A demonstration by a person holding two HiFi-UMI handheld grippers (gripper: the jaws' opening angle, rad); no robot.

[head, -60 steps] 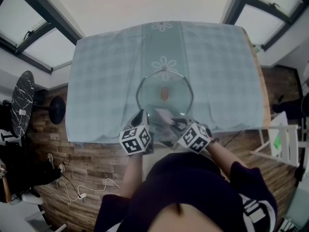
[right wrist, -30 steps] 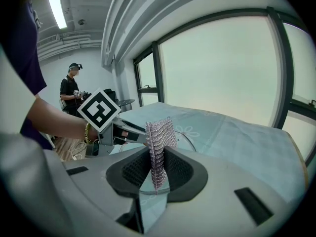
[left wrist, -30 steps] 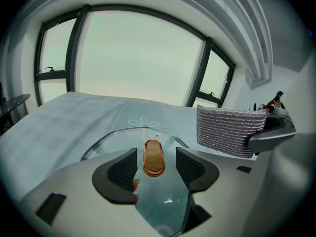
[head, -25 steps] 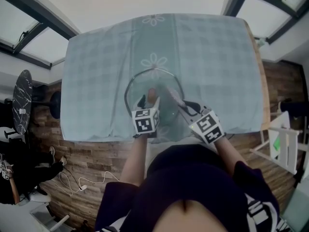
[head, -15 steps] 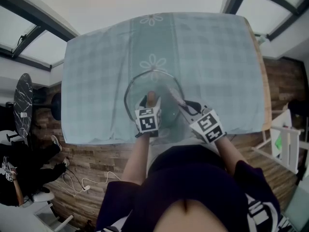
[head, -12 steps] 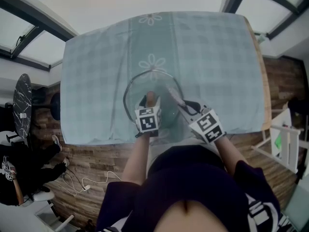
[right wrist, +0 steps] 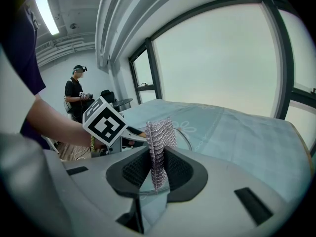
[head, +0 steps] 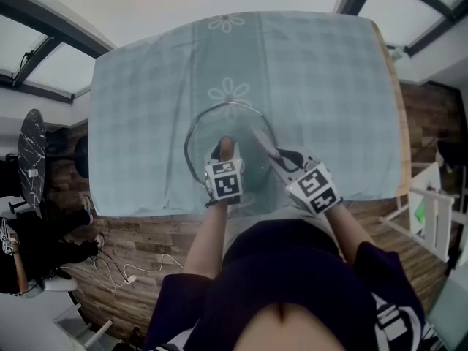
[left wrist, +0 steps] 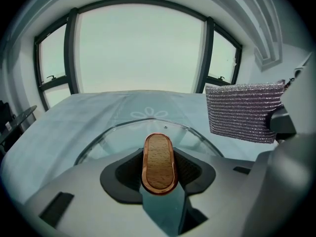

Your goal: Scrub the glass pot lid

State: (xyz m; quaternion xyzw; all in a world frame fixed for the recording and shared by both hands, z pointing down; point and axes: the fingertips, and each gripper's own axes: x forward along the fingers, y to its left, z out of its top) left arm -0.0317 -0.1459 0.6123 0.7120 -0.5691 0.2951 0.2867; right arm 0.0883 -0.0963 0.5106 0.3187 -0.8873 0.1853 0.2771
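The glass pot lid (head: 232, 121) lies flat on the worktop (head: 329, 86), which is covered with a pale checked cloth, and it sits directly under and ahead of the left gripper (left wrist: 159, 172). Its wooden handle (left wrist: 159, 159) stands between that gripper's fingers (left wrist: 126, 174), which have just been closing and now look to press on it from both sides, so the lid seems steadied. The right gripper (right wrist: 157, 174) has its fingers (right wrist: 136, 174) clamped narrowly on a silvery mesh scrubbing cloth (right wrist: 159, 139), which stands upright out of them. The cloth sits just beside the left fingers, on their right, above the near part of the lid. From the left gripper view it appears raised clear of the glass, though whether its lower edge touches the rim cannot be told. Judging from this, the preparation is done: lid held, scrubber in hand and brought close. The scrubbing itself seems not yet begun or barely begun, since no suds, water or wiped streaks can be made out on the glass, and the whole surface is left to work over.
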